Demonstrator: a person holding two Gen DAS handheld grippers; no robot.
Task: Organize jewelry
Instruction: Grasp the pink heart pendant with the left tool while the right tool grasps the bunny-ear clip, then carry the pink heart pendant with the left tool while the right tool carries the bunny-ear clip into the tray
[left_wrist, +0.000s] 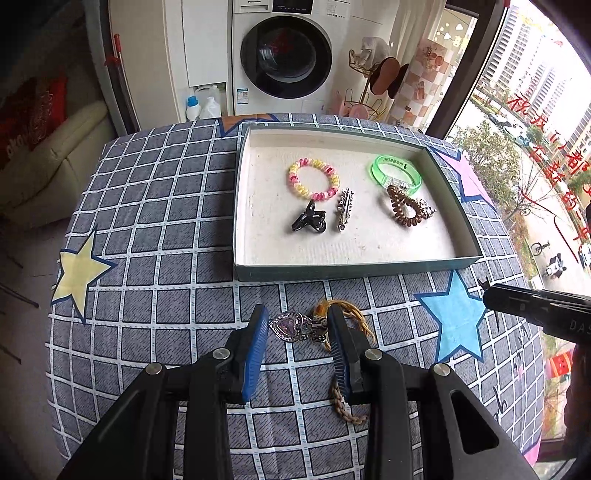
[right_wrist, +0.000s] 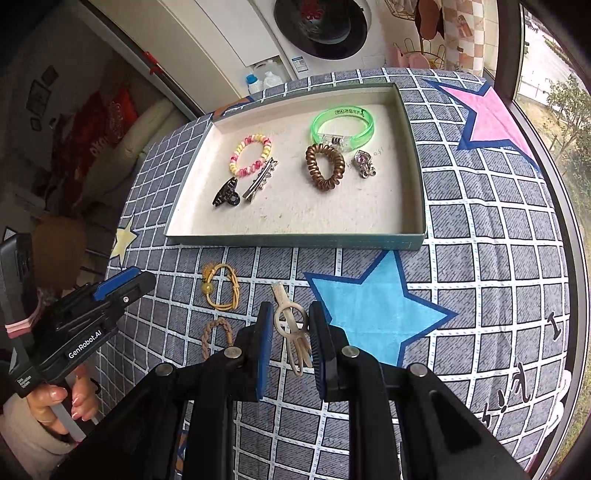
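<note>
Left gripper (left_wrist: 297, 328) grips a heart-shaped clip (left_wrist: 295, 326) above the table's (left_wrist: 147, 221) near edge. Right gripper (right_wrist: 290, 328) grips a beige hair clip (right_wrist: 290, 328) above the table in front of the tray (right_wrist: 295, 242). The tray sits toward the table's far edge.

Left tool (left_wrist: 298, 334): black linkage arms, round silver pivot screws, ribbed blue pads on the inner faces of both fingers. Right tool (right_wrist: 291, 341): same build, black frame, silver screws, blue pads. Seen from the right wrist, the left tool's black body carries white lettering "GenRobot.AI" and a small white label lower down. Hand (right_wrist: 55, 406) on its grip: glossy pale nails, cream sleeve, pink band.
</note>
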